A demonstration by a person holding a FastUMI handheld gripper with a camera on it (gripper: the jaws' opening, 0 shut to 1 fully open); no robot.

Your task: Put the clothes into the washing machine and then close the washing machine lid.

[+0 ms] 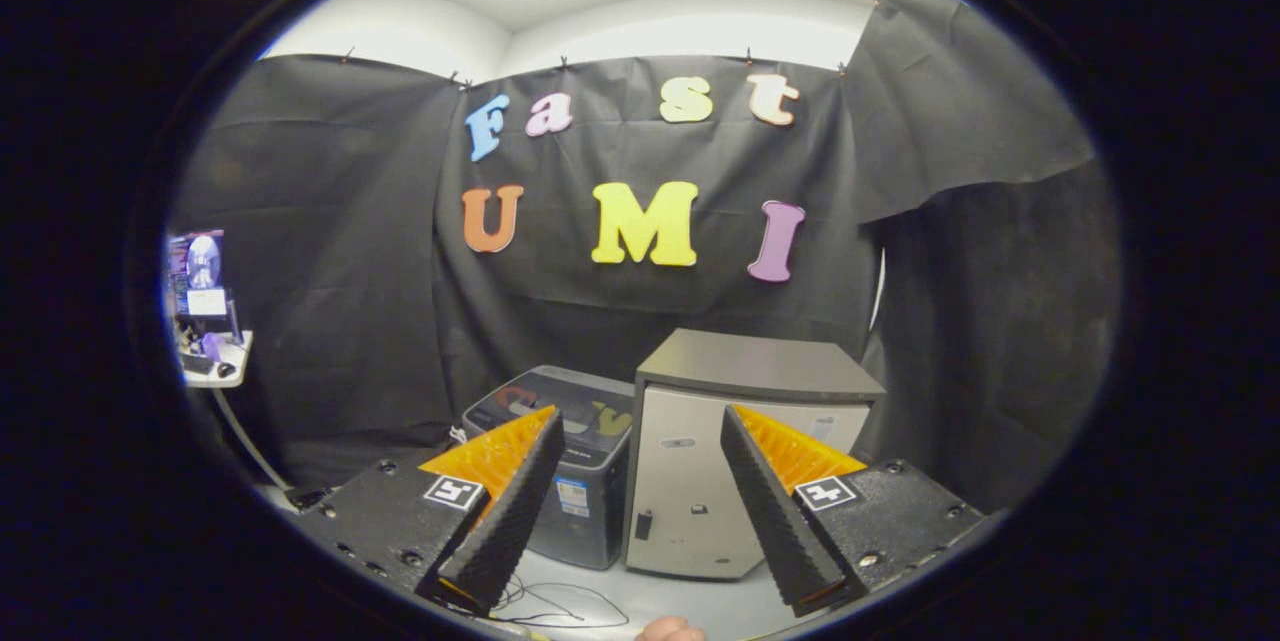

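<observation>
Fingers spread on your gripper (640,511), holding nothing. Washing machine (575,466) sits beyond them beside a grey cabinet (740,451), lid down. Clothes inside or not: can't tell; check before moving.

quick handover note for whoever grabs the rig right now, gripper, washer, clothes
Gripper: open, fingers spread wide, nothing between them, held up off the white floor and aimed at the two appliances.
Washing machine: small dark top-loader beyond the fingers, left of the grey cabinet and touching or nearly touching it. Its tinted lid lies down flat; coloured shapes show through it, possibly clothes, cannot tell.
A loose cable lies on the floor in front of the washer.
Status: lid shut. This fits clothes already loaded, or a lid yet to be opened. Check inside before acting.
</observation>
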